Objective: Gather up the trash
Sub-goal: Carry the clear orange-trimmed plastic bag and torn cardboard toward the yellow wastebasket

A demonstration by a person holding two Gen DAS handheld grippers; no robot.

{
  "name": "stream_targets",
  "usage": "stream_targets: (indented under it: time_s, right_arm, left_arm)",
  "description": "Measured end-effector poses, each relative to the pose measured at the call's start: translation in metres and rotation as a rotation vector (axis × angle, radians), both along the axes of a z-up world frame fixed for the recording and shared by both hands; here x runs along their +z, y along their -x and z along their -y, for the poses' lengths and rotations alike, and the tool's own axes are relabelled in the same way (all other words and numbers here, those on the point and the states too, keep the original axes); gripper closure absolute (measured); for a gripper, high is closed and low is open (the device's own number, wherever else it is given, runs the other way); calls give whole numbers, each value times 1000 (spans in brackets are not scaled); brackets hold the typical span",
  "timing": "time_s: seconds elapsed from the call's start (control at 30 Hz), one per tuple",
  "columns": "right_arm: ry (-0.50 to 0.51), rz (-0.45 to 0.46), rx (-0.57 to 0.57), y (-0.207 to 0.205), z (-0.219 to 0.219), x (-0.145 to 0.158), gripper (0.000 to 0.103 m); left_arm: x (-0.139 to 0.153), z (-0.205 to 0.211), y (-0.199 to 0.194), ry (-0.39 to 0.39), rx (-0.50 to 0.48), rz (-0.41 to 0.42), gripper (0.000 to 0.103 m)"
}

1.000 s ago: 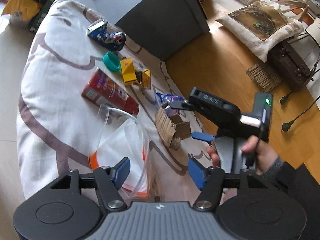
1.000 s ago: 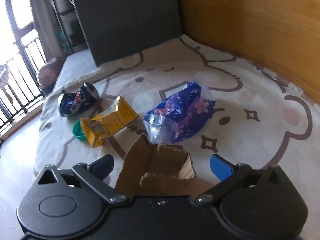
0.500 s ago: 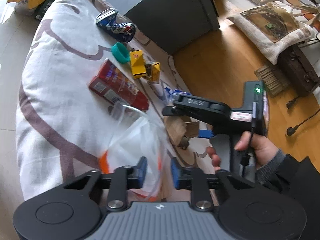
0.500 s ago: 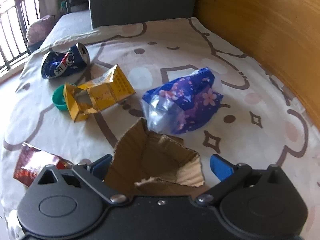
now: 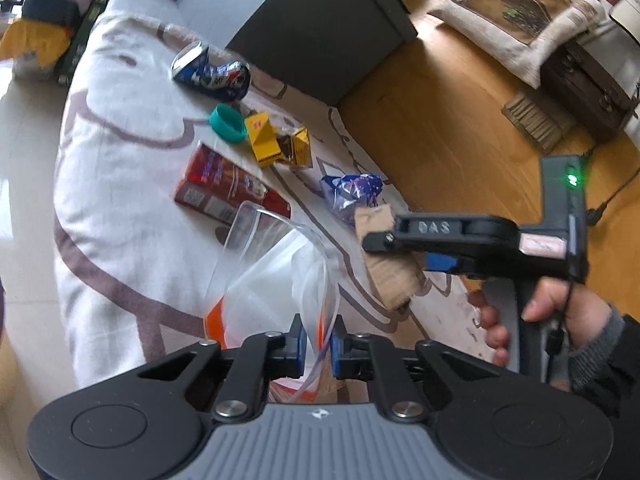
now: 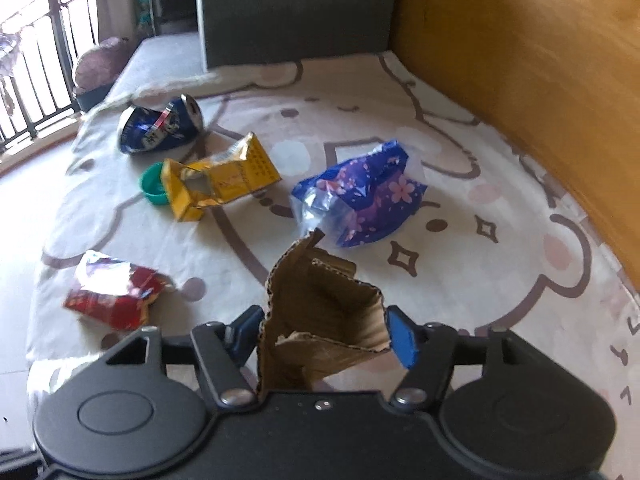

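From my left wrist camera I see the left gripper [image 5: 319, 346] clamped on the rim of the clear bag [image 5: 276, 280], which stands open on the rug [image 5: 120, 240]. Only this view shows my right hand [image 5: 552, 320] around the right gripper's handle, the letters "DAS" on its body, a lit green lamp, and a cushion [image 5: 520, 20] on the wooden floor.

Only the right wrist camera shows the right gripper [image 6: 324, 334] from behind: its fingers [image 6: 402, 340] are closing on the torn cardboard [image 6: 320, 320], the pads right at its sides.

Beyond the cardboard lie the purple wrapper [image 6: 360, 200], yellow carton [image 6: 220, 180], teal cap [image 6: 154, 188] and crushed blue can [image 6: 160, 130]; the red packet [image 6: 112, 300] is to its left. Their print is too blurred to read.
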State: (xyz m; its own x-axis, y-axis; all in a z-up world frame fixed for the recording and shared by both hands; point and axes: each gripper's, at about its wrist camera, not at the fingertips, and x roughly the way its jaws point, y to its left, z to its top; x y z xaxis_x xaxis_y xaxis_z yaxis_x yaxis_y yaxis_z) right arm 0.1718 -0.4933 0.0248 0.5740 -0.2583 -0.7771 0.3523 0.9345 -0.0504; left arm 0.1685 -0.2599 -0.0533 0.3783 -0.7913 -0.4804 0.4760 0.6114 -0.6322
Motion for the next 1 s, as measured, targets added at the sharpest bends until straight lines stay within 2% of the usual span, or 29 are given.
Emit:
stream_targets:
  time_s: [0.43,0.63,1.0]
  right_arm:
    - [59,98,38,81,-38,19,37]
    - [73,162,33,116,-54,26,37]
    - [78,229,28,145,-80,35,37]
  left_arm:
    - [33,-23,23,-135,59,133,92]
    - [48,-31,34,-226,72,193,92]
    - [70,-54,45,-360,114,295,92]
